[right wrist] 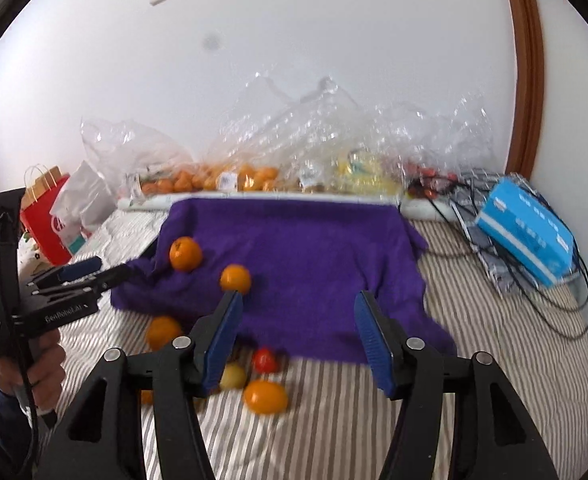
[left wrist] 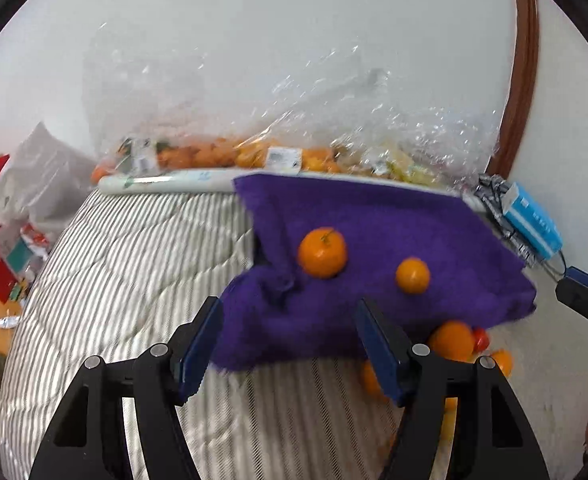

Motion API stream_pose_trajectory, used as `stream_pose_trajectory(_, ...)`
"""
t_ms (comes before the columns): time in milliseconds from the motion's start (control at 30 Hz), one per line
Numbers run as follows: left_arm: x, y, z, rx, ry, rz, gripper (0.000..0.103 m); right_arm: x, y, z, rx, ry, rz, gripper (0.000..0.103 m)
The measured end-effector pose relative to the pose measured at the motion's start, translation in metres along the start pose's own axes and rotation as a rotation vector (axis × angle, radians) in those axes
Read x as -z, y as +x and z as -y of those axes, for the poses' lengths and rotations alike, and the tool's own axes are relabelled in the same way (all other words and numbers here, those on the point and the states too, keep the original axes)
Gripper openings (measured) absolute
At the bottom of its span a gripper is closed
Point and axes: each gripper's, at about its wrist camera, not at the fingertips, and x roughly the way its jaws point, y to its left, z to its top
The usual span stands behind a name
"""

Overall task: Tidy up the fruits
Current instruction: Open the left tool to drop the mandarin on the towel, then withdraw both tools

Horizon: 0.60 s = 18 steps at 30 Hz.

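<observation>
A purple towel lies draped over the striped bedding. Two oranges rest on its left part; the left wrist view shows them too. Below the towel's near edge lie another orange, a red tomato, a yellowish fruit and a large orange. My right gripper stands open over the towel's near edge, gripping nothing. My left gripper is also open, above the towel's left corner. A hand holds it at the left.
Clear plastic bags of oranges and yellow fruit line the white wall. A blue tissue box and black cables lie at the right. A red paper bag and a white bag stand at the left. A wooden door frame rises on the right.
</observation>
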Motion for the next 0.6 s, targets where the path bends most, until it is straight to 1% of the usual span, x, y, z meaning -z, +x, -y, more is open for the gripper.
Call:
stream_pose_trajectory(133, 0.022, -0.004, -0.013, 0.011, -0.046, -0.025, 0.066, 0.017, 0.006, -0.003, -0.031, 0.051, -0.074, 0.058)
stream_pose_trajectory(167, 0.030, -0.006, -0.019, 0.031, -0.077, -0.027, 0.066, 0.021, 0.006, -0.003, -0.023, 0.065, -0.076, 0.058)
stream_pose_trajectory(233, 0.036, -0.006, -0.025, 0.050, -0.101, -0.046, 0.066, 0.029, 0.004, -0.002, 0.002, 0.078, -0.059, 0.058)
stream_pose_trajectory(267, 0.037, -0.007, -0.026, 0.053, -0.105, -0.052, 0.066, 0.031, 0.004, -0.003, 0.006, 0.081, -0.054, 0.058)
stream_pose_trajectory(367, 0.041, -0.008, -0.026, 0.047, -0.104, -0.040, 0.066, 0.034, 0.009, -0.001, 0.006, 0.102, -0.066, 0.058)
stream_pose_trajectory(400, 0.043, -0.006, -0.025, 0.046, -0.105, -0.051, 0.066, 0.033, 0.011, -0.001, 0.005, 0.106, -0.073, 0.057)
stream_pose_trajectory(467, 0.044, -0.004, -0.025, 0.057, -0.105, -0.072, 0.066, 0.033, 0.015, -0.005, 0.010, 0.096, -0.081, 0.054)
stream_pose_trajectory(600, 0.044, -0.007, -0.024, 0.061, -0.103, -0.054, 0.066, 0.035, 0.025, -0.017, 0.011, 0.055, -0.093, 0.054)
